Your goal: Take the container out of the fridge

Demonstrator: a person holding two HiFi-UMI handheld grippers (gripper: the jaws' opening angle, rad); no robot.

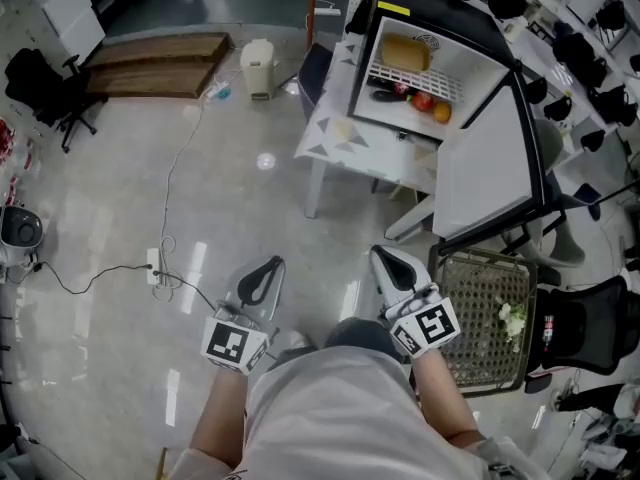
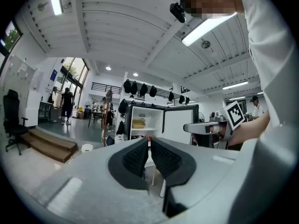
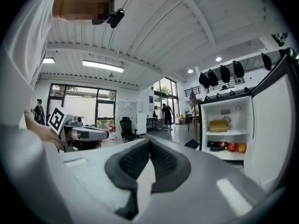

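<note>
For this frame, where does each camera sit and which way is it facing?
Head view: on the person's head, looking steeply down at the floor, own forearms, left gripper, right gripper and the open fridge ahead.
Left gripper view: on the left gripper, looking along its shut jaws toward the fridge; right gripper and shirt at right.
Right gripper view: on the right gripper, along its shut jaws; fridge at right, left gripper at left.
Shared: both gripper views show the yellow container on the fridge's upper shelf.

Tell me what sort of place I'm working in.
Probably an open lab or workshop, not a home: a small fridge on a white table, an office chair and a wooden platform stand on a polished floor.
</note>
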